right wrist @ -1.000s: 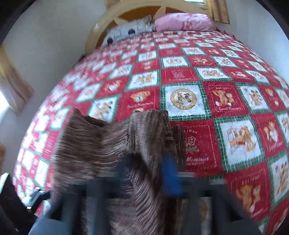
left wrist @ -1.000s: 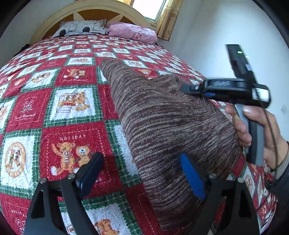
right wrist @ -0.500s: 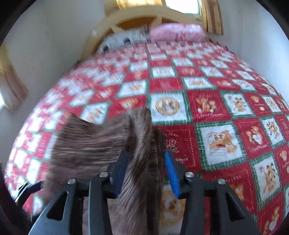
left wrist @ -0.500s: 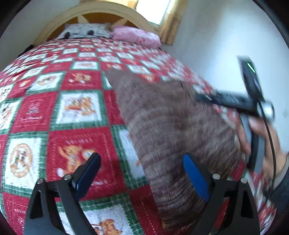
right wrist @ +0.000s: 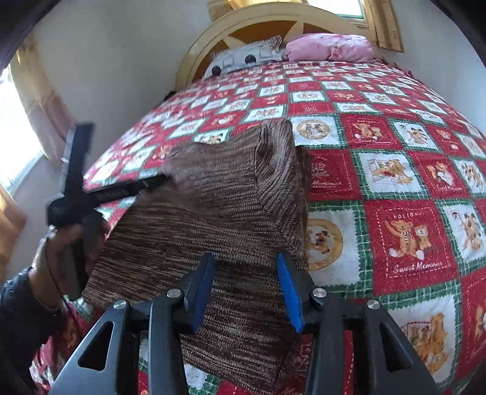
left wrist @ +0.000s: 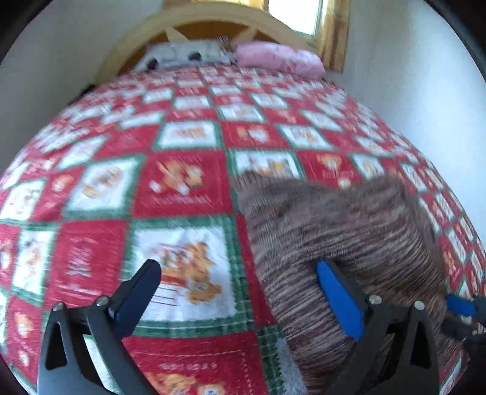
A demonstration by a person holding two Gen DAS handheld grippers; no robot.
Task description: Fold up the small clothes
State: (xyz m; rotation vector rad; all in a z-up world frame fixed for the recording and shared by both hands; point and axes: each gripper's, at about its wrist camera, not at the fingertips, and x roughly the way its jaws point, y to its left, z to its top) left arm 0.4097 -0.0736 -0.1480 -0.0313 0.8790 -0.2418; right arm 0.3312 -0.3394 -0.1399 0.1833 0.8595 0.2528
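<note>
A brown striped knit garment [right wrist: 218,212] lies folded on the bed; it also shows at the right of the left wrist view [left wrist: 349,231]. My right gripper [right wrist: 246,288] is open just above the garment's near part, with nothing between its fingers. My left gripper [left wrist: 237,297] is wide open over the quilt at the garment's left edge, its blue right finger [left wrist: 337,300] above the knit. In the right wrist view the left gripper [right wrist: 91,194] is held by a hand at the garment's left side. The right gripper's blue tip [left wrist: 461,305] shows at the left view's right edge.
The bed carries a red, green and white teddy-bear quilt [right wrist: 404,194]. A grey pillow [right wrist: 246,57] and a pink pillow [right wrist: 331,47] lie by the wooden headboard [right wrist: 273,24]. Walls stand close on both sides of the bed; a curtained window [right wrist: 18,127] is at left.
My right gripper has let go of the garment fold and opened; the fold now lies flat. My left gripper has swung back and left, staying open.
</note>
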